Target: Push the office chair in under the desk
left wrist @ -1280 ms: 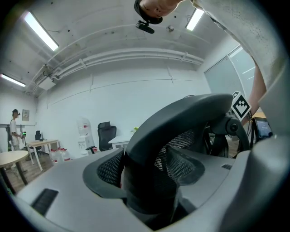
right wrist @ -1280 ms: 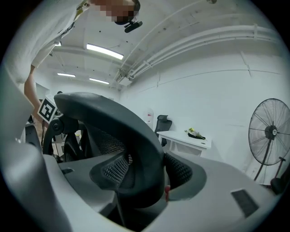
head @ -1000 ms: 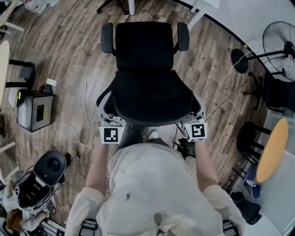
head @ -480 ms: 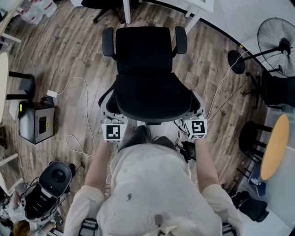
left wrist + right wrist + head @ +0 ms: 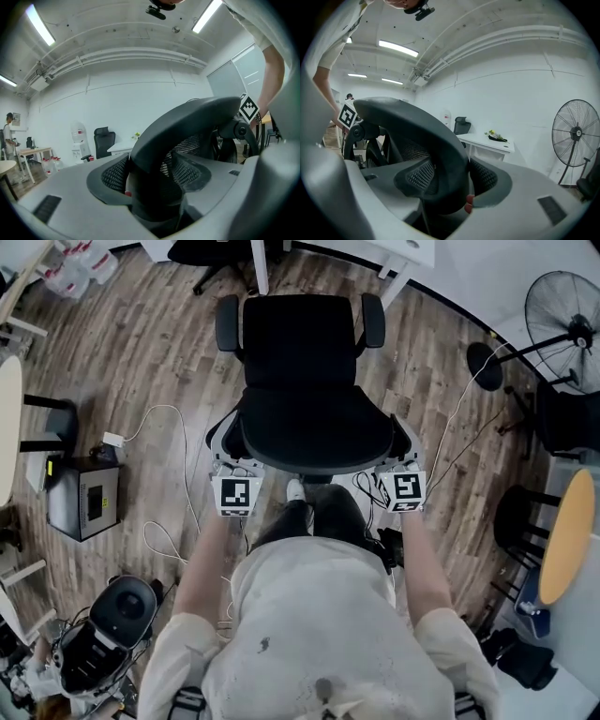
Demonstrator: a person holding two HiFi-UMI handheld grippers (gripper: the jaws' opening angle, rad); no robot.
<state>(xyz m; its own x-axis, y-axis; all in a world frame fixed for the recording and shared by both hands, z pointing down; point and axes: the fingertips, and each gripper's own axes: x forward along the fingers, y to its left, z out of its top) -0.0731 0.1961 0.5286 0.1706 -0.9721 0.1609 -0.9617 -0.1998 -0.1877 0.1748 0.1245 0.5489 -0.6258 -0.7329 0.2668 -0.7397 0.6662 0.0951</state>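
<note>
As it faces the desk (image 5: 405, 249), the office chair (image 5: 302, 352) is black.

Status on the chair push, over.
Left hand-held gripper, right hand-held gripper clamped on office chair backrest; right jaws just closing. Desk ahead, seat not under. White cable beside path.

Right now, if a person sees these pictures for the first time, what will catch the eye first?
The black office chair fills the middle of the head view, its seat facing the white desk at the top edge. The left gripper and the right gripper each clamp the rim of its backrest from behind; the right jaws have just been closing on that rim. A large fan stands at the far right.
</note>
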